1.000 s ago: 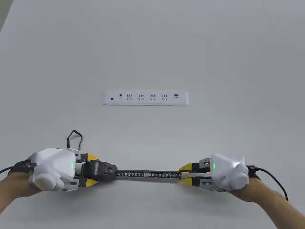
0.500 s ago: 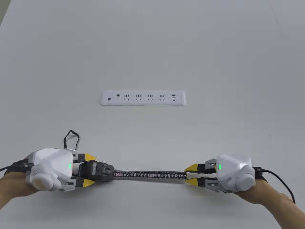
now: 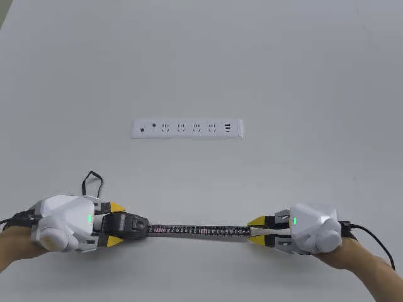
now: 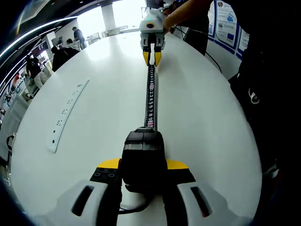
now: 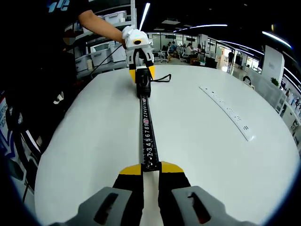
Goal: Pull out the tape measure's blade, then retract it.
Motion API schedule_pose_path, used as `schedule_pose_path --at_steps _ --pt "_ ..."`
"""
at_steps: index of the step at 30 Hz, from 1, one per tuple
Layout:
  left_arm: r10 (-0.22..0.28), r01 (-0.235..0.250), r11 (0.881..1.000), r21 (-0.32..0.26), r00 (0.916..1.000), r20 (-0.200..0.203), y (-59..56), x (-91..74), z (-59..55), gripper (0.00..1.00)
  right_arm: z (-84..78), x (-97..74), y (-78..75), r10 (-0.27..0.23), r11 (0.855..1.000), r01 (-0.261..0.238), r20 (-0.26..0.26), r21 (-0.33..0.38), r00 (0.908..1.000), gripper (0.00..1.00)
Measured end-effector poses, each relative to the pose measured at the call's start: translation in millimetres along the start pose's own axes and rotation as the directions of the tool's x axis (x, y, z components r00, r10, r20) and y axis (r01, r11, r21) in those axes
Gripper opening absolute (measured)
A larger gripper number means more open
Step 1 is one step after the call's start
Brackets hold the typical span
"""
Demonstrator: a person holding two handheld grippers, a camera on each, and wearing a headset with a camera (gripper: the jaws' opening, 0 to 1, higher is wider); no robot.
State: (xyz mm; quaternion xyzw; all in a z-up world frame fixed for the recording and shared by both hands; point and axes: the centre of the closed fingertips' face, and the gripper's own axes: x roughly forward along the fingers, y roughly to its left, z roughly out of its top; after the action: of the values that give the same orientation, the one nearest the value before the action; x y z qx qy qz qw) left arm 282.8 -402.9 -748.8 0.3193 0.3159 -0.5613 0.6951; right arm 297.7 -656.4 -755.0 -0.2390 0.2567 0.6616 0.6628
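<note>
blade drawn out, tape held at both ends
the tape measure case is clamped between the jaws of the left gripper at the near left of the white table, with its black wrist loop lying just behind. the blade is stretched flat along the table to the right, where its tip is pinched in the closed right gripper. a white power strip is seen well beyond the blade.

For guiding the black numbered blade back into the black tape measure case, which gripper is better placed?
Probably the right gripper: its yellow-tipped jaws pinch the free end of the black numbered blade, so it can travel toward the black tape measure case, which the left gripper clamps.
</note>
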Motion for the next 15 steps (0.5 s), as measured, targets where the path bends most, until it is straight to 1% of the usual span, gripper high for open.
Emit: schedule_pose_path --at_steps 11,15 --pt "-0.003 0.003 1.000 0.002 1.0000 -0.005 -1.0 -0.7 4.0 0.29 -10.5 -5.4 1.1 -0.003 1.000 0.004 -0.009 0.014 0.9999 0.07" --pt "-0.005 0.005 1.000 0.001 1.0000 -0.006 -1.5 -0.6 6.5 0.29 -12.6 -3.3 0.4 -0.005 1.000 0.005 -0.013 0.014 0.9999 0.08"
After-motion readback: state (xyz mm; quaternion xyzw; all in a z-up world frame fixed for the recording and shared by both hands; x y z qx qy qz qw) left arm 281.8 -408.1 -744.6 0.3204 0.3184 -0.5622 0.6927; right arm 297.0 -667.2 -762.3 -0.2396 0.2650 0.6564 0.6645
